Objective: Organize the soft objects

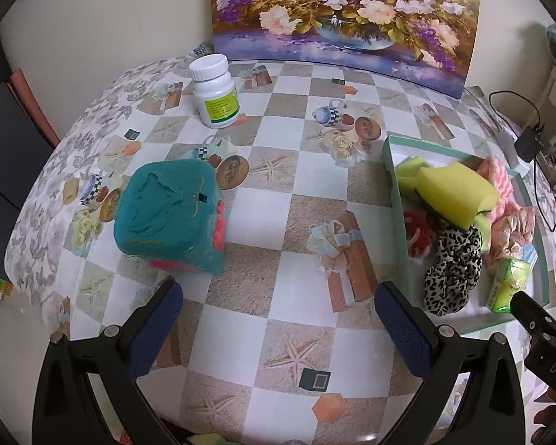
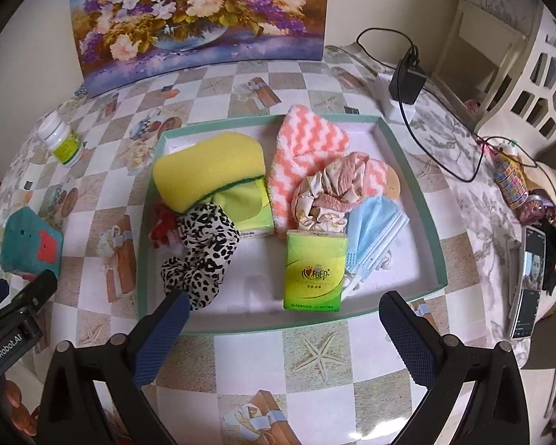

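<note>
A teal soft cube (image 1: 170, 215) with red patches sits on the checked tablecloth, just beyond my left gripper (image 1: 278, 296), which is open and empty. The green-rimmed tray (image 2: 426, 222) holds a yellow sponge (image 2: 207, 174), a leopard-print scrunchie (image 2: 204, 256), a red scrunchie (image 2: 161, 228), a pink zigzag sock (image 2: 307, 148), a crumpled beige cloth (image 2: 326, 196), a blue face mask (image 2: 374, 233) and a green tissue pack (image 2: 313, 272). My right gripper (image 2: 281, 304) hovers open over the tray's near edge, holding nothing. The teal cube (image 2: 29, 243) also shows at the far left of the right wrist view.
A white pill bottle (image 1: 215, 89) stands at the back left. A flower painting (image 1: 344, 15) leans on the wall. A charger with cables (image 2: 407, 78) lies behind the tray, and a phone (image 2: 528, 282) rests at the right edge.
</note>
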{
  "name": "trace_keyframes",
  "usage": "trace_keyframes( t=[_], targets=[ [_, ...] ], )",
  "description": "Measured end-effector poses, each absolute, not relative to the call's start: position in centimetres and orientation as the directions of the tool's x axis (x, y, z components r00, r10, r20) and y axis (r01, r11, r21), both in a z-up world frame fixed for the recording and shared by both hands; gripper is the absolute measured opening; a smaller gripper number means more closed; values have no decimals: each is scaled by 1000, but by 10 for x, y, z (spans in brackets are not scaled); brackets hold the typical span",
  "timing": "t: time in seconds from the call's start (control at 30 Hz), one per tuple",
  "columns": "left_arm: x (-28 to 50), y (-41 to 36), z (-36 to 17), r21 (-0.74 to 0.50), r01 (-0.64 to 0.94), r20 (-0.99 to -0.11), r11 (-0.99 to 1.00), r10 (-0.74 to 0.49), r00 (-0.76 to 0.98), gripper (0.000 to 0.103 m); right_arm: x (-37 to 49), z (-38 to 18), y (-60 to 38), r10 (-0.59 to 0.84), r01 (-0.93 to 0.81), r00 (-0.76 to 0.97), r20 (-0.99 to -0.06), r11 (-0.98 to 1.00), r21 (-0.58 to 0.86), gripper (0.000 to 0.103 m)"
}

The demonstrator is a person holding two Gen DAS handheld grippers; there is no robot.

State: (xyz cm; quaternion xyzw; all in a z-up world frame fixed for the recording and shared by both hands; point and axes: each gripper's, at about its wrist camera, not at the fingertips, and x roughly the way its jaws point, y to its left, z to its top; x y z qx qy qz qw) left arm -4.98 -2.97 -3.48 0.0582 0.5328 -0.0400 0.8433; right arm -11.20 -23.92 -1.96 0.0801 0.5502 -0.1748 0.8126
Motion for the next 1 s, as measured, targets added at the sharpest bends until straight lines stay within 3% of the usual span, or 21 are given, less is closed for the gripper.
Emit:
trace_keyframes(
  t=[1.0],
  targets=[
    [-49,-39,-23,96,168,-894,981,11,448,103,-106,-13,-239,-181,364,380,-907,931,-33,103]
  ],
)
